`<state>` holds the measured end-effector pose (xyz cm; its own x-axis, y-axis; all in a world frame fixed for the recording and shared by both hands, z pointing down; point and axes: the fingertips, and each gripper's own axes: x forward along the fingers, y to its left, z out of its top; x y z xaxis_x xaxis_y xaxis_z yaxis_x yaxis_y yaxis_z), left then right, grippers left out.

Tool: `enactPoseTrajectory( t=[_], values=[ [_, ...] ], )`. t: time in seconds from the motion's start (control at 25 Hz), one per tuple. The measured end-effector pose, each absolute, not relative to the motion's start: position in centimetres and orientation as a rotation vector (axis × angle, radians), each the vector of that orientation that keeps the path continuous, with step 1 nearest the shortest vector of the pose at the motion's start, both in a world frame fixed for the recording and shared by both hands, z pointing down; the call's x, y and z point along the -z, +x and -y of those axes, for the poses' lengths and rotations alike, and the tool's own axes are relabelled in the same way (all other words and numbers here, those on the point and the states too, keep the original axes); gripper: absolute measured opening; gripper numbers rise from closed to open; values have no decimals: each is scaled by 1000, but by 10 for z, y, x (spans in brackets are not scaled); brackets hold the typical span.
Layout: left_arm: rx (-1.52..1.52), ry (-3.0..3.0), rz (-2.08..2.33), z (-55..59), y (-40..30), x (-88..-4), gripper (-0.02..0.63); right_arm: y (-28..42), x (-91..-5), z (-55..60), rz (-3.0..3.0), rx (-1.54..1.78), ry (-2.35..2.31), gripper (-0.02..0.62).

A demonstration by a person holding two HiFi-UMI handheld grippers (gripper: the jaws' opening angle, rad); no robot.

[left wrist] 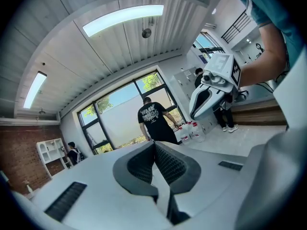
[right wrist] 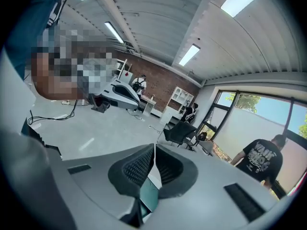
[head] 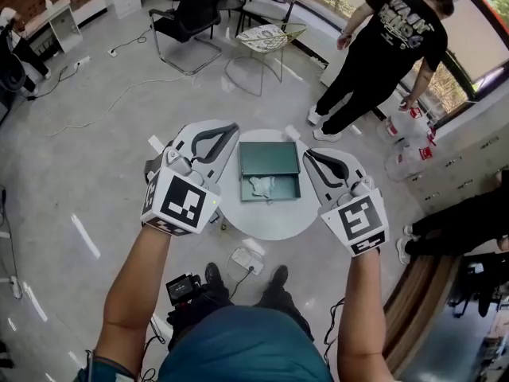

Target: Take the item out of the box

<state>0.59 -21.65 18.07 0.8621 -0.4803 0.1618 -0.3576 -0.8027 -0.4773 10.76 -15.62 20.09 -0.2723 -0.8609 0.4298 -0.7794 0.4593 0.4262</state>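
Flanking green box (head: pixel 270 159) on round table (head: pixel 274 223), crumpled white item (head: pixel 261 185) inside: left gripper (head: pixel 232 128), right gripper (head: pixel 310 154), jaws together, empty.

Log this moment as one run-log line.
box: open, on table | item: in box | left gripper: fingers shut, empty, left of box | right gripper: fingers shut, empty, right of box
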Motion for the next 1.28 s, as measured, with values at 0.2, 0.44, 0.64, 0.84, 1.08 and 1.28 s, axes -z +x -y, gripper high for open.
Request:
enactPoseTrajectory(
  t=[0.2, 0.44, 0.64, 0.84, 1.08, 1.28],
  values=[
    [443, -2604, -706, 240, -10, -212, 20, 103, -240, 186, 2140, 140, 1259, 40],
    [543, -2614, -817, 251, -4, -259, 20, 116, -302, 209, 2203, 81, 1104, 40],
    [624, -2632, -868, 256, 12, -304, 20, 131, -360, 226, 2230, 24, 983, 41],
    [704, -2674, -896, 258, 22, -361, 20, 140, -434, 240, 2236, -70, 878, 41],
    [772, -2723, -921, 262, 24, -425, 20, 144, -527, 250, 2214, -181, 779, 41],
    [815, -2753, -927, 263, 20, -467, 20, 142, -587, 250, 2195, -257, 722, 41]
  ],
)
